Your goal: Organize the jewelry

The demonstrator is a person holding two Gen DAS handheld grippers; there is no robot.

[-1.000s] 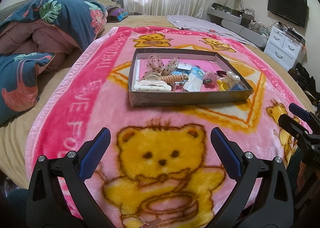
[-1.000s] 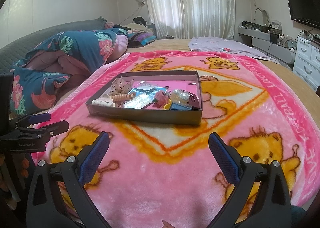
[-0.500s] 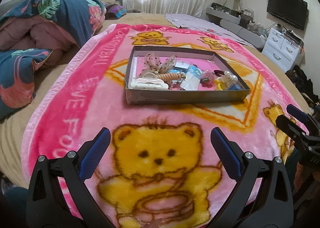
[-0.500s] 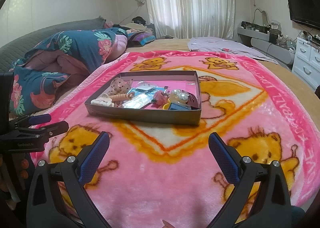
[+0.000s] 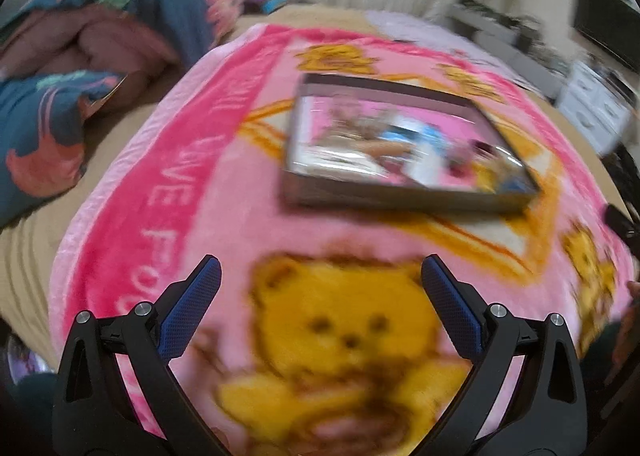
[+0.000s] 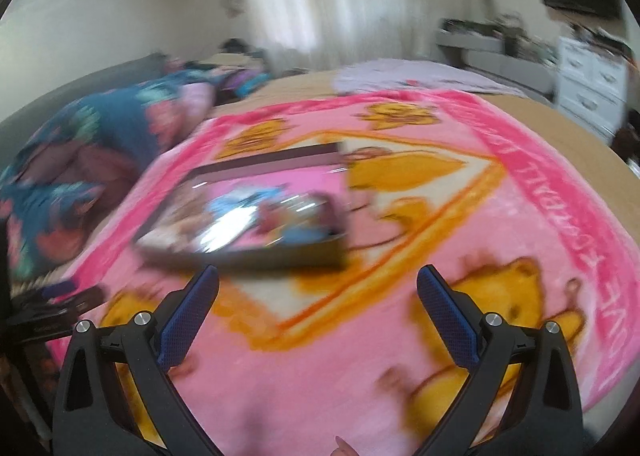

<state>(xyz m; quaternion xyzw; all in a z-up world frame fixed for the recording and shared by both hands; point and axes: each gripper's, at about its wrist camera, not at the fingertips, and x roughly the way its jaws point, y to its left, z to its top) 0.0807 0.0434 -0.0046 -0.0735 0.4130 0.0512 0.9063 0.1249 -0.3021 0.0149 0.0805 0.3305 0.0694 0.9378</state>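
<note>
Bed (image 5: 36,240) is filling both views; a pink bear blanket (image 5: 168,192) is lying spread over it, a dark flowered quilt (image 5: 44,128) bunched at the upper left of the left-wrist frame. Both frames are smeared with motion blur, so detail is poor.

Box (image 5: 404,202): shallow, dark-walled, open-topped, sitting on the blanket right of centre in the left-wrist frame and left of centre in the right-wrist frame (image 6: 256,256). It is lying flat, well apart from both grippers.

Contents: jewelry (image 5: 400,148) is lying heaped in the front part of the box, as streaks of white, blue, pink and yellow; the back part is showing bare pink floor. Single pieces cannot be told apart. No dividers are showing. No loose pieces are showing on the blanket outside the box, as far as the blur allows.

Progress, as a judgement: everything is sitting inside the box but in one mixed heap, not in rows or groups. That fits either pieces gathered in and awaiting sorting, or a gathering job already complete; the frames are not settling which.

Left gripper (image 5: 320,276): jaws spread wide, carrying nothing, hovering over the bear at lower centre. Right gripper (image 6: 318,280): likewise spread and carrying nothing, its left finger tip lining up with the box's near wall.
</note>
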